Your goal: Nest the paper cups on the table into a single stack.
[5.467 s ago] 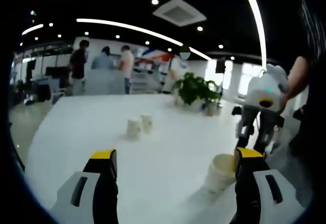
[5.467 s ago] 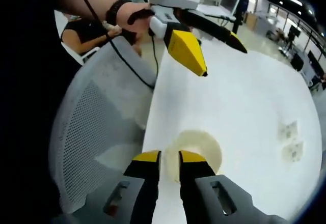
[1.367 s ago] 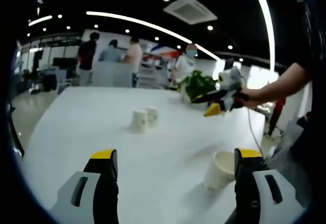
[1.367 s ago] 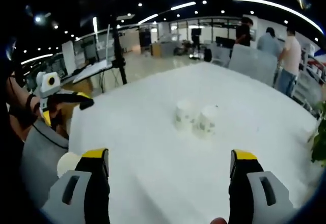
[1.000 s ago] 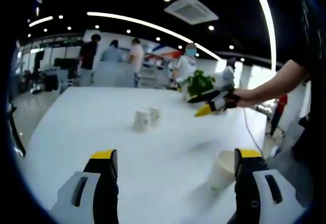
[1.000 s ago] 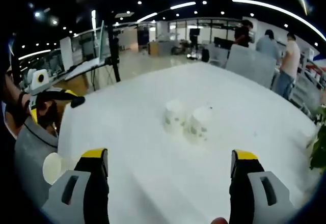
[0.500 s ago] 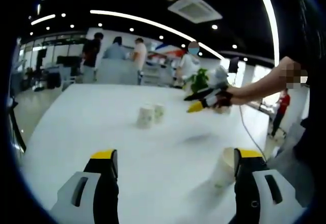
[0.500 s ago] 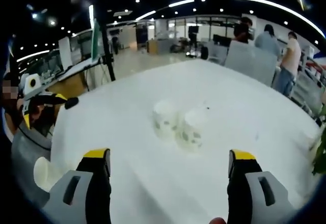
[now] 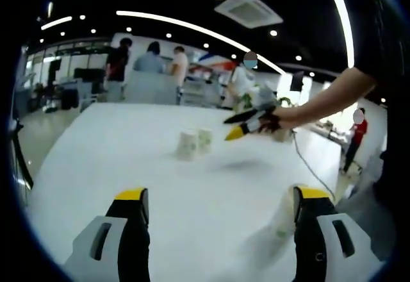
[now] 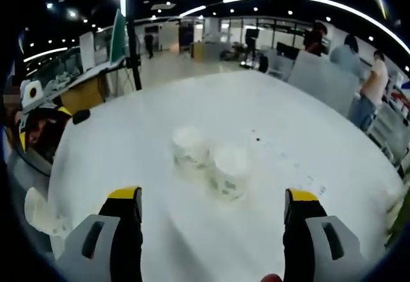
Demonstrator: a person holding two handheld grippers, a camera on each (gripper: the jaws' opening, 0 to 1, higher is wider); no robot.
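The yellow-tipped fingers of the right gripper stand wide apart, holding nothing — the two small white patterned paper cups sit upside down, touching each other, just ahead between them on the white table. The left gripper is also spread wide and empty; a third white paper cup, blurred, stands just beside its right finger.

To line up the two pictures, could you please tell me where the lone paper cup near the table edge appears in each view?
Left gripper view: lone paper cup, lower right, beside the right jaw.
Right gripper view: far left edge.
Shared landmark: pair of cups mid-table.
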